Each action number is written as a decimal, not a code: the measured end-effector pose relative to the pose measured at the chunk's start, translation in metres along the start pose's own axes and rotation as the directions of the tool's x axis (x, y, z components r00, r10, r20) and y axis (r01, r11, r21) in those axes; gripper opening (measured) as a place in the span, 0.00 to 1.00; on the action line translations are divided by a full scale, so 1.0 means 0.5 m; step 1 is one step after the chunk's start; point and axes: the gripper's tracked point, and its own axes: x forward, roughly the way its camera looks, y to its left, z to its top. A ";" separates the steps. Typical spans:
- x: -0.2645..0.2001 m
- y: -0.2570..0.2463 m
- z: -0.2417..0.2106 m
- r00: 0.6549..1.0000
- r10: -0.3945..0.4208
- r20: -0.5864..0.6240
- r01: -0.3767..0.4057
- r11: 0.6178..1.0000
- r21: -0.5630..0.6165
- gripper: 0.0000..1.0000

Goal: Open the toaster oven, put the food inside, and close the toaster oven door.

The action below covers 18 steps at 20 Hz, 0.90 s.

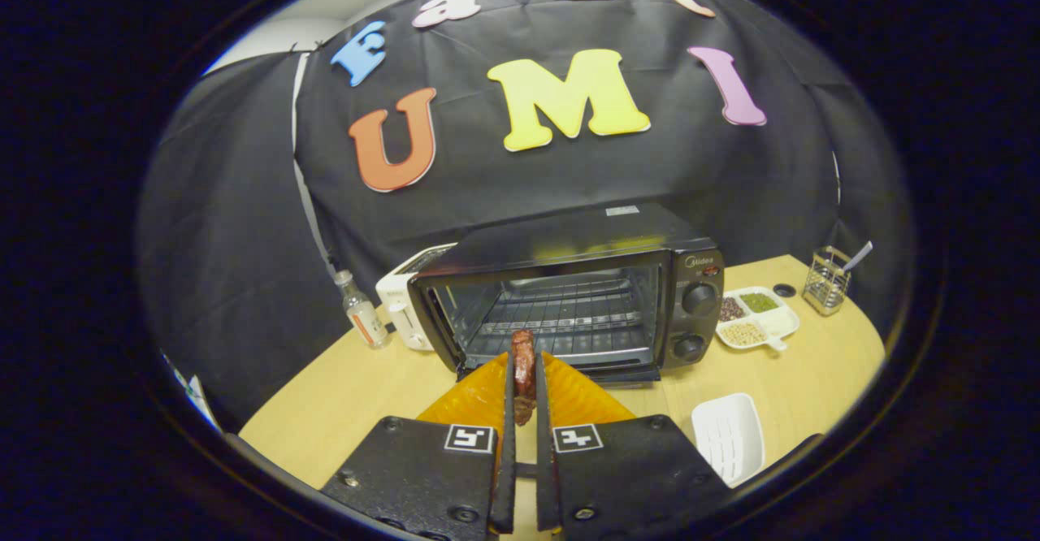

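A black toaster oven [569, 297] stands on the wooden table with its door [617, 374] folded down and its wire rack [569, 313] showing inside. My gripper [524, 370] is shut on a dark reddish-brown piece of food [524, 366], held upright between both fingers. The food hangs just in front of the oven's open mouth, above the table. Under the fingers lies an orange plate [585, 399], partly hidden by them.
A white toaster [402, 301] and a small bottle [361, 313] stand left of the oven. Right of it sit a divided white dish [776, 322] with beans and a wire holder [825, 281]. A white ribbed tray [729, 435] lies near the right finger.
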 end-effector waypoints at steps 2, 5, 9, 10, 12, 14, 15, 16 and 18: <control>0.042 -0.008 0.002 1.000 -0.002 0.031 -0.001 0.995 0.101 0.13; 0.095 -0.031 0.005 0.997 -0.015 0.075 -0.007 0.959 0.285 0.14; 0.154 -0.051 0.040 0.988 -0.011 0.157 -0.070 0.862 0.502 0.14; 0.168 -0.052 0.043 0.987 -0.001 0.162 -0.089 0.831 0.548 0.13; 0.208 -0.062 0.040 0.988 0.005 0.156 -0.105 0.762 0.638 0.13; 0.248 -0.078 0.026 0.991 0.001 0.137 -0.098 0.708 0.699 0.13; 0.265 -0.084 0.015 0.993 -0.009 0.118 -0.078 0.699 0.711 0.13; 0.269 -0.093 0.007 0.994 -0.022 0.111 -0.064 0.694 0.717 0.13; 0.279 -0.105 0.011 0.992 -0.039 0.123 -0.061 0.699 0.713 0.13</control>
